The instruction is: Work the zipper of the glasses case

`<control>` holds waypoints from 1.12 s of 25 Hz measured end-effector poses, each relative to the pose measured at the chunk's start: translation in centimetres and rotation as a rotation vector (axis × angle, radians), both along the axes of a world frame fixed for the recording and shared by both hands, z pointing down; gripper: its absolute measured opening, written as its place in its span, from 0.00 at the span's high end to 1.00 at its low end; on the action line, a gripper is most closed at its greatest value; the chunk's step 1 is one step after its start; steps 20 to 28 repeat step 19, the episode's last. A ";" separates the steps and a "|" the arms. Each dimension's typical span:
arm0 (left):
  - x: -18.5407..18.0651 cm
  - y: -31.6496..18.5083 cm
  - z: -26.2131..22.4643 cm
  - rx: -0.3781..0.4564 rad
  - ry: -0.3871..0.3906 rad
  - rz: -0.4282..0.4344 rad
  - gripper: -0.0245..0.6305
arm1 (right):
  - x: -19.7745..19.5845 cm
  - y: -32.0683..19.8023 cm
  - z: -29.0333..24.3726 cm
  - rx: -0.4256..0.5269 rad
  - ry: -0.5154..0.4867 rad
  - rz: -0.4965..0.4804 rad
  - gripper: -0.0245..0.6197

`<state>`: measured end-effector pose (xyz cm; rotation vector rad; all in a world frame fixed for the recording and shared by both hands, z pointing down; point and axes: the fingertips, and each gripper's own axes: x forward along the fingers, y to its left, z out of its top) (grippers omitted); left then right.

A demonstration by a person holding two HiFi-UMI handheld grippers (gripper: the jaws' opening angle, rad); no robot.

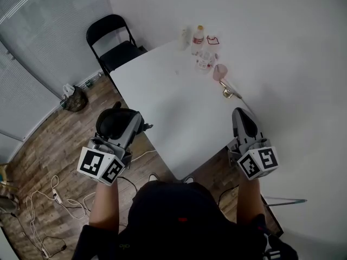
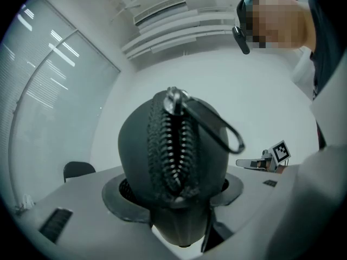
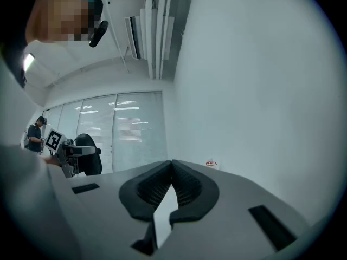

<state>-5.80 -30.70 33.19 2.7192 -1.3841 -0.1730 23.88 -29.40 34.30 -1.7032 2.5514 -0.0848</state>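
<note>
The black glasses case (image 1: 114, 121) is held off the table's left edge, above the floor, with my left gripper (image 1: 123, 127) shut on it. In the left gripper view the glasses case (image 2: 173, 161) stands upright between the jaws, its zipper teeth (image 2: 172, 145) facing the camera. The metal zipper pull (image 2: 174, 99) sits at the top with a black loop (image 2: 219, 128) hanging to the right. My right gripper (image 1: 244, 119) hovers by the table's right side, shut and empty. In its own view the right gripper (image 3: 172, 164) has its pads touching.
A white table (image 1: 173, 107) lies between the grippers. Bottles (image 1: 199, 37), a pink cup (image 1: 219, 71) and small items stand at its far end. A black folding chair (image 1: 115, 42) stands at the far left. Cables (image 1: 54, 199) lie on the wooden floor.
</note>
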 end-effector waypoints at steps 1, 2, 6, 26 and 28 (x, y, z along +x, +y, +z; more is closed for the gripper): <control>-0.1 0.1 0.1 -0.004 0.010 0.000 0.55 | -0.1 0.1 0.0 -0.001 0.004 -0.003 0.93; -0.1 0.1 0.1 -0.006 0.018 0.001 0.55 | -0.3 0.2 0.0 0.000 0.008 -0.007 0.93; -0.3 0.2 -0.1 0.000 0.024 0.000 0.55 | -0.6 0.4 0.2 -0.001 0.018 -0.016 0.93; 0.0 1.3 0.1 -0.006 0.015 0.026 0.55 | -1.4 1.6 0.1 0.004 0.030 -0.031 0.93; 0.0 1.3 0.1 -0.006 0.015 0.026 0.55 | -1.4 1.6 0.1 0.004 0.030 -0.031 0.93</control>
